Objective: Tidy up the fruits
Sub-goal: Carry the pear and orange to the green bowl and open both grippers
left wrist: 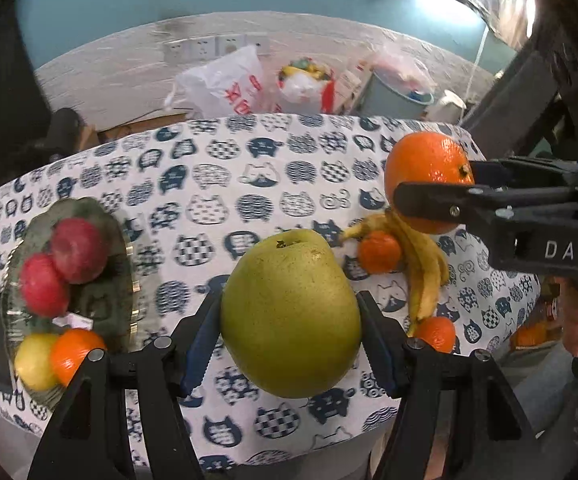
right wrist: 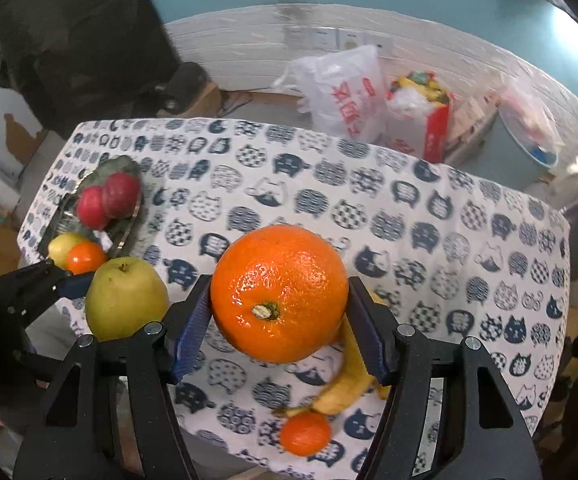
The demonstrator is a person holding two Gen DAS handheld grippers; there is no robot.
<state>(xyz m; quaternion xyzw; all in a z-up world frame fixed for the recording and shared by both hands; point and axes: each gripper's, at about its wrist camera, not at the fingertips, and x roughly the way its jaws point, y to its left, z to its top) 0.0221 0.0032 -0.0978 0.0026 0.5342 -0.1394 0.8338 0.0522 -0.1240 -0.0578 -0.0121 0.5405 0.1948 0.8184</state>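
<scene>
Left gripper (left wrist: 291, 312) clamped across the big pear (left wrist: 291, 314) at lower centre, right gripper (right wrist: 279, 300) squeezing the orange (right wrist: 279, 294) mid-frame, both off the table (left wrist: 249, 184); round, heavy, slick-skinned, so grip at the widest girth.
</scene>
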